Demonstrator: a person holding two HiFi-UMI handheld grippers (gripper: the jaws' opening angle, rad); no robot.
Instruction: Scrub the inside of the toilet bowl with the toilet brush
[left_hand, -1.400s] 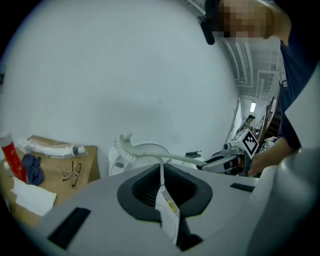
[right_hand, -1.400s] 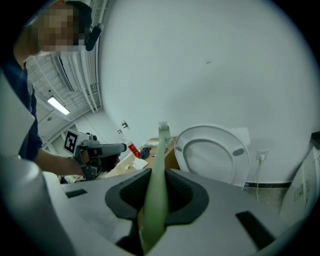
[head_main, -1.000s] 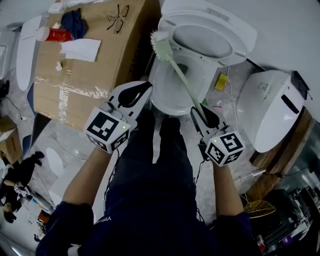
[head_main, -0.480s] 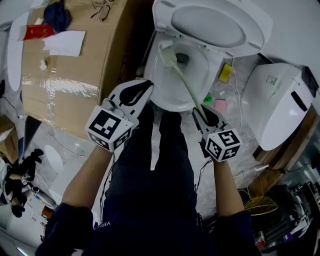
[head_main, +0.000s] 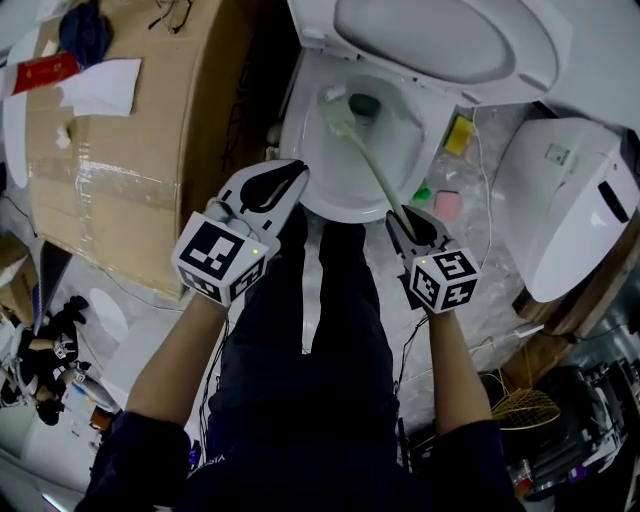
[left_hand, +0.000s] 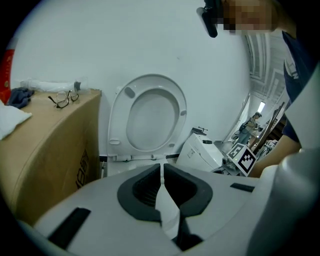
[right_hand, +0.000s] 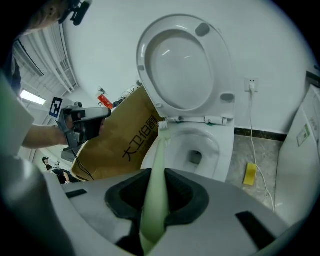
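Right tool pinches the toilet brush, its head indistinct inside the toilet bowl; left tool pressed together.

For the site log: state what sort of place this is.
Likely a storeroom or test space, not a finished bathroom: the toilet stands beside a large cardboard box, and another white toilet unit sits on the floor nearby.

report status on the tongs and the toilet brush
Right tongs shut on brush handle. Left tongs shut, empty, by the bowl front rim. Brush head down inside bowl. Seat up, nothing blocking.
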